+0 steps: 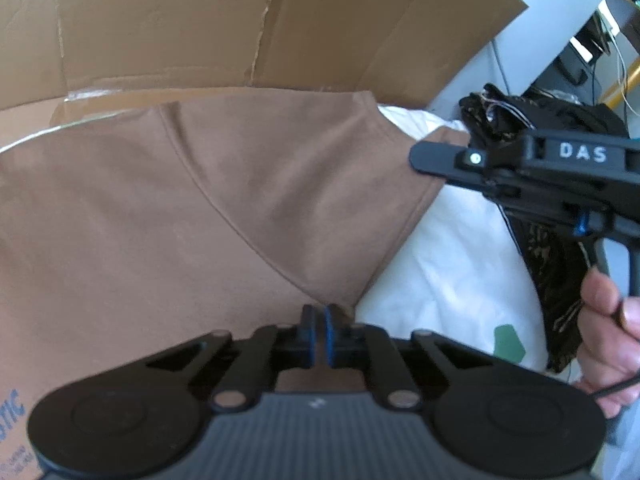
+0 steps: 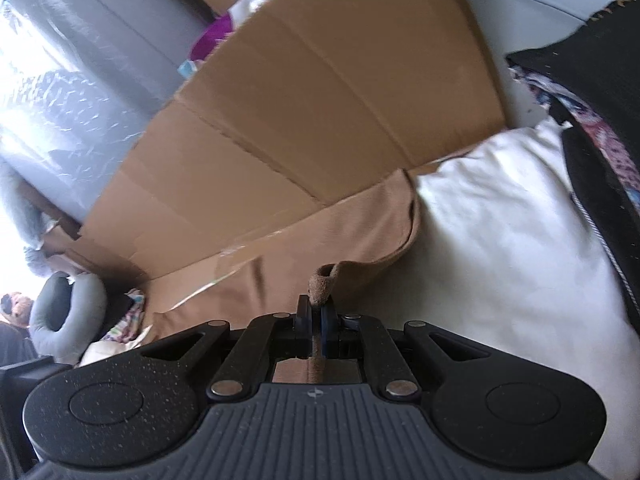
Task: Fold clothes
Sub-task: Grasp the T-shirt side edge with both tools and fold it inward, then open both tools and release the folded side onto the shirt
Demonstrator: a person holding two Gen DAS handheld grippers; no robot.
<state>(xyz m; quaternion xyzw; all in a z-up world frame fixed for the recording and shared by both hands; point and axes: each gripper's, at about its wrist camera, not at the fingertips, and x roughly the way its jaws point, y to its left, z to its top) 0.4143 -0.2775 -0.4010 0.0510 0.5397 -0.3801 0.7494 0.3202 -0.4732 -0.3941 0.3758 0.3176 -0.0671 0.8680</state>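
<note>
A brown garment (image 1: 224,208) lies spread over flat cardboard (image 1: 24,124) and a white cushion (image 1: 452,264). My left gripper (image 1: 319,320) is shut at the garment's near edge, beside a folded-over flap. My right gripper (image 1: 424,158) shows in the left wrist view at the garment's right corner, held by a hand (image 1: 608,332). In the right wrist view my right gripper (image 2: 316,308) is shut on a rolled hem of the brown garment (image 2: 320,236), which rises between the pads.
A tall cardboard sheet (image 2: 320,92) stands behind the garment. A dark patterned cloth (image 1: 556,280) lies at the right on the white cushion (image 2: 500,240). A grey ring pillow (image 2: 64,316) and clutter sit far left.
</note>
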